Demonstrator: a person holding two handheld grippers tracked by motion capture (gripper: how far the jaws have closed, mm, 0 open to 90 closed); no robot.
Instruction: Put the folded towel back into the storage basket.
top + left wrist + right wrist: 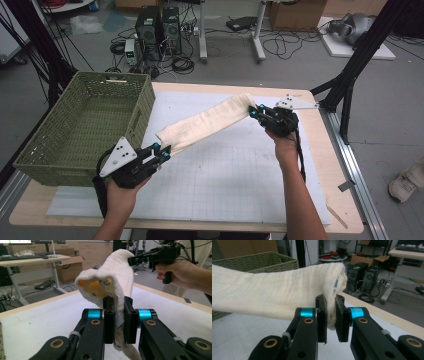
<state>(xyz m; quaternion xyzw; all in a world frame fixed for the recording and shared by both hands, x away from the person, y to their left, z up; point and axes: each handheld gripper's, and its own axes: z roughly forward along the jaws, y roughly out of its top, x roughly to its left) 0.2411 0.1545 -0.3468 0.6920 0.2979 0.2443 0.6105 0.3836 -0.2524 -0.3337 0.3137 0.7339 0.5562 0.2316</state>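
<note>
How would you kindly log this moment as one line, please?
left claw: shut on cloth | right claw: shut on cloth | cloth: stretched above mat | basket: left

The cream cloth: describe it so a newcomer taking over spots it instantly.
Start at the green woven basket on the table's left. Just right of it, the cream cloth hangs above the white gridded mat, stretched between the left gripper and right gripper. It is the one soft, pale thing held up.

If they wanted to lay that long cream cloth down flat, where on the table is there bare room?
The white gridded mat is bare between the left gripper and right gripper, under the cloth they hold stretched, and toward the near table edge. The left side is crowded: the green basket fills it and overhangs the edge.
</note>
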